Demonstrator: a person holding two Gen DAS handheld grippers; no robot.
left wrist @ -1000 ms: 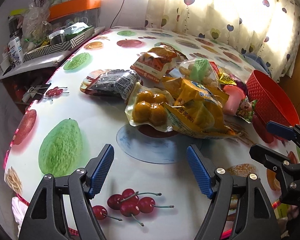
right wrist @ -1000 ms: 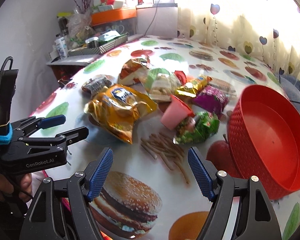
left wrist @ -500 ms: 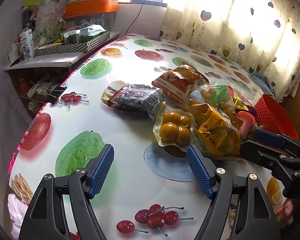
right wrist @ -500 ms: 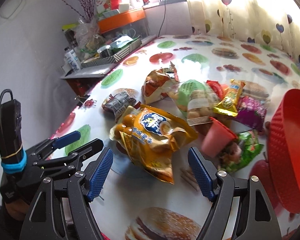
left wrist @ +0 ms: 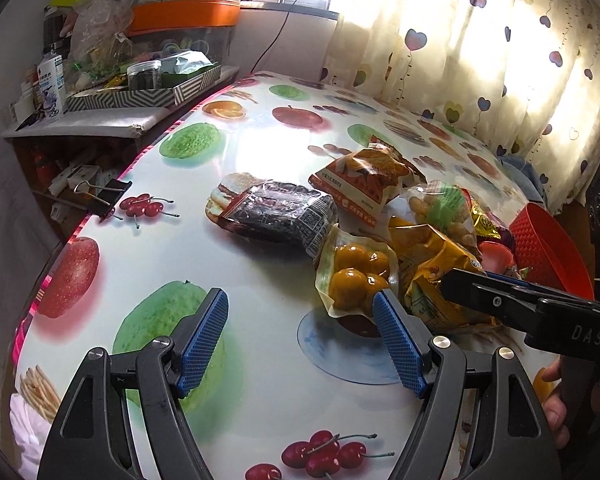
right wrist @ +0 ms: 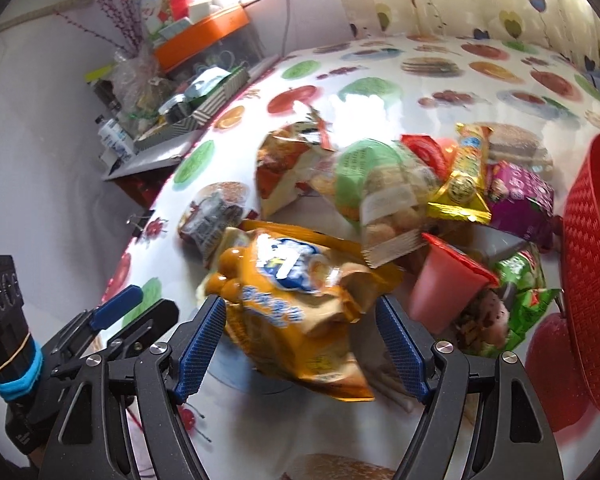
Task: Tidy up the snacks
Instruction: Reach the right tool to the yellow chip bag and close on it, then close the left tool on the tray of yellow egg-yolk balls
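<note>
A pile of snack packs lies on the fruit-print table [left wrist: 260, 152]. A yellow-orange chip bag [right wrist: 300, 300] lies between the fingers of my open right gripper [right wrist: 300, 344], which also shows in the left wrist view [left wrist: 512, 304]. A clear pack of yellow balls [left wrist: 354, 276] and a dark pack [left wrist: 280, 212] lie ahead of my open, empty left gripper [left wrist: 300, 340]. A pink cup [right wrist: 444, 284], a green pack [right wrist: 516, 300], a purple pack [right wrist: 520, 200] and a gold bar [right wrist: 464, 176] lie near the red basket [right wrist: 588, 264].
A side shelf with a striped tray [left wrist: 140, 96], bottles and an orange-lidded box [left wrist: 184, 16] stands at the table's left edge. A binder clip [left wrist: 104, 192] grips that edge. Curtains [left wrist: 500, 40] hang behind the table.
Both grippers have swung left and forward. The right gripper has closed in on the yellow-orange bag, which now sits between its fingers. The basket has slid to the right of both views.
</note>
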